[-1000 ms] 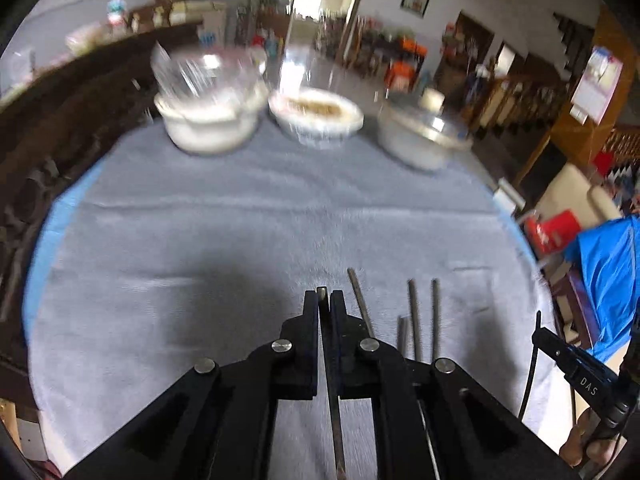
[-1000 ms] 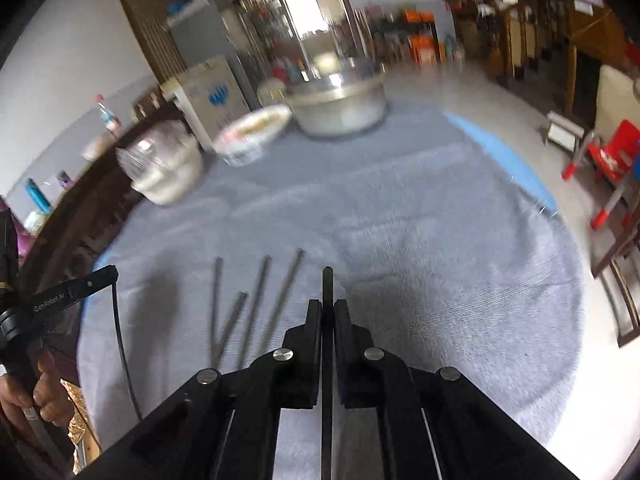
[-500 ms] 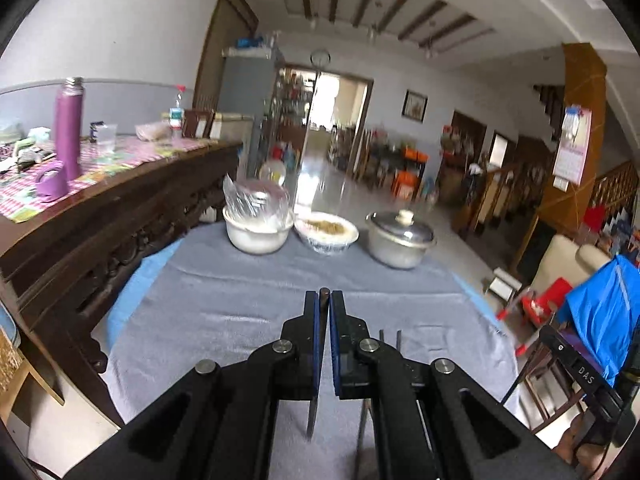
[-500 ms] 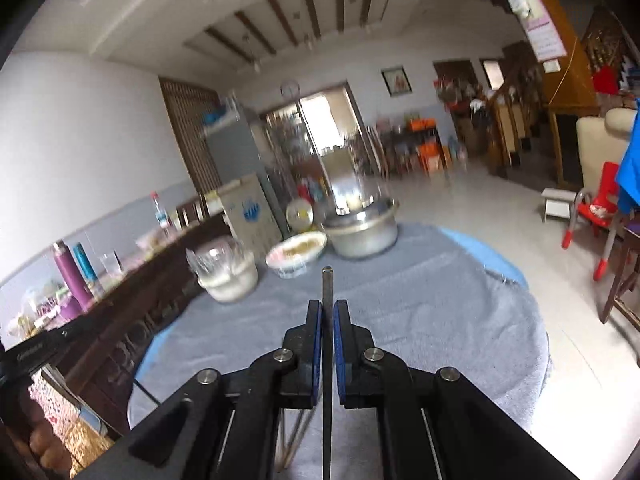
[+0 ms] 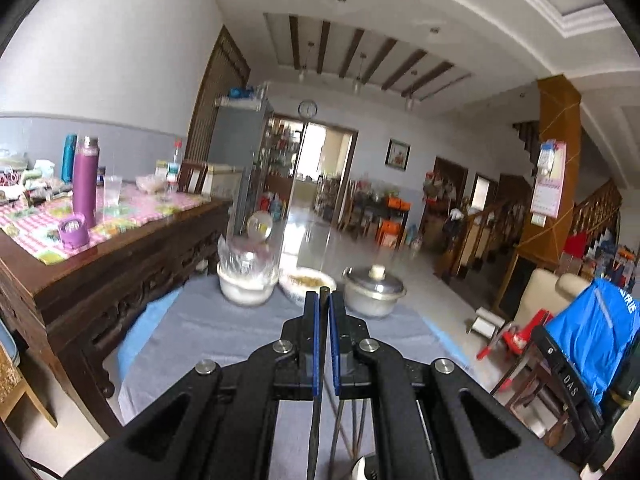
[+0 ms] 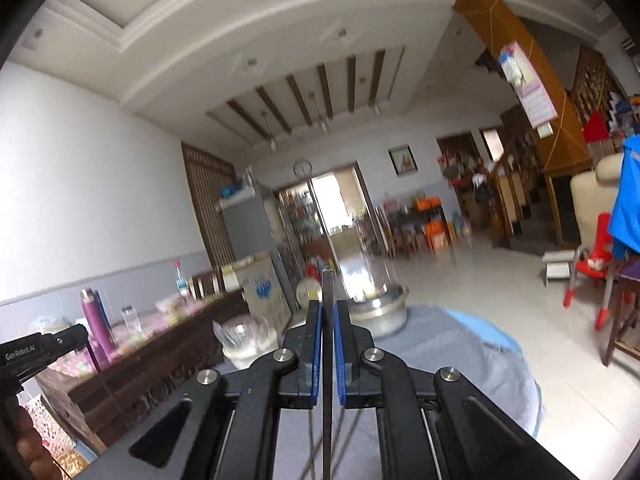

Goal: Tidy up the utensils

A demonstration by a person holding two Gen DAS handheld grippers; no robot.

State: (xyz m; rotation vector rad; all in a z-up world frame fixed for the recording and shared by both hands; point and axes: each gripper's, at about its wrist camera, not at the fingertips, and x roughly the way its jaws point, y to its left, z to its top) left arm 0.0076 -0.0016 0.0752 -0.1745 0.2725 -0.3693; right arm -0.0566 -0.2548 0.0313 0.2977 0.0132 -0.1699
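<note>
Room: a large living hall with a beamed ceiling; a round tabletop [image 5: 208, 332] under a grey cloth stands beside a carved wooden sideboard [image 5: 120, 264].
Left utensil: a thin dark chopstick [image 5: 323, 296] is pinched between the fingers of the left gripper [image 5: 324, 320], its tip poking out past them and its length hanging below.
Right utensil: a second chopstick [image 6: 327, 292] is clamped the same way in the right gripper [image 6: 328, 328], fingers closed narrow on it.
Left behind: more chopsticks [image 5: 352, 428] lie on the cloth under the left gripper, with what looks like a spoon bowl [image 5: 360, 470] at the near edge.
Further out: a plastic-covered bowl [image 5: 246, 284], a patterned bowl of food [image 5: 306, 286] and a lidded steel pot [image 5: 374, 292] sit in a row at the far side.
Risk, slipping: each stick is held across a short stretch only, so a quick swing could let it pivot or slide out.
Risk, collision: both sticks point toward the dishes; a low pass could poke the plastic cover or knock the pot lid.
Risk, crossing: the two grippers are close, and the sticks could clash.
</note>
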